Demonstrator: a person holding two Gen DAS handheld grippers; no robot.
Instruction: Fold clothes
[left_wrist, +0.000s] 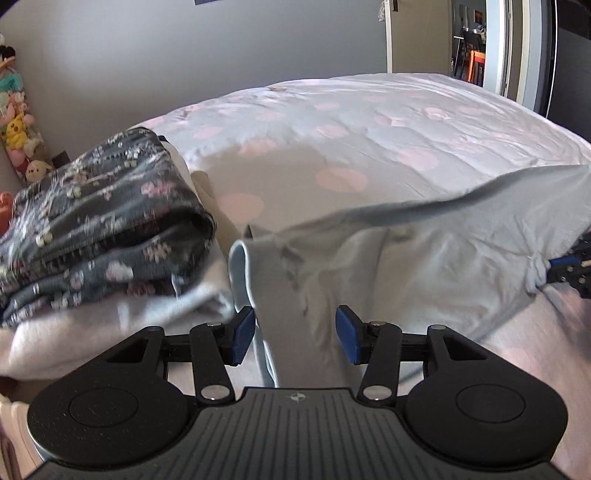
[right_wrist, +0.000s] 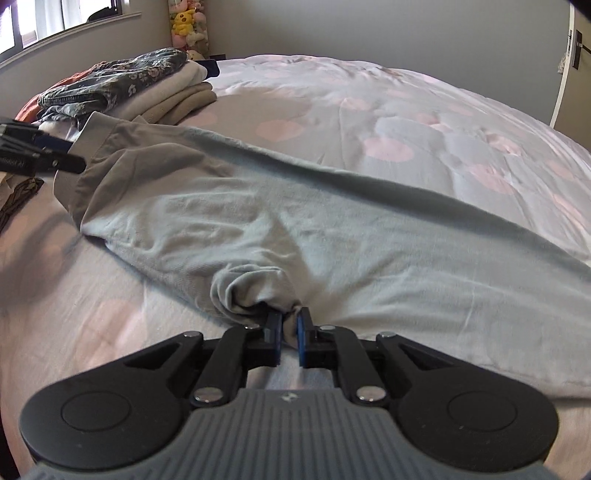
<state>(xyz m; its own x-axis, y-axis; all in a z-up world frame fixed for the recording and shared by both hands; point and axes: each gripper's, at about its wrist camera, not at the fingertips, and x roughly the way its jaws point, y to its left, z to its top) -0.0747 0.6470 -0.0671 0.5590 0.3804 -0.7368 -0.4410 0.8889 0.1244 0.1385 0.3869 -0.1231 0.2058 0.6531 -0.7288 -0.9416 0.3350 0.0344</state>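
A pale blue garment (right_wrist: 295, 221) lies across the bed, partly folded over itself. My right gripper (right_wrist: 290, 332) is shut on a bunched edge of it near the front. In the left wrist view the same garment (left_wrist: 424, 254) stretches to the right, where the right gripper (left_wrist: 569, 266) pinches it. My left gripper (left_wrist: 295, 332) is open, its blue pads (left_wrist: 243, 332) on either side of the garment's near end, not closed on it. It shows at the left of the right wrist view (right_wrist: 40, 151).
A stack of folded clothes topped by a dark floral piece (left_wrist: 103, 221) sits to the left on the bed (left_wrist: 369, 129), also in the right wrist view (right_wrist: 122, 85). Plush toys (left_wrist: 18, 122) stand against the wall. A doorway (left_wrist: 469, 40) is far right.
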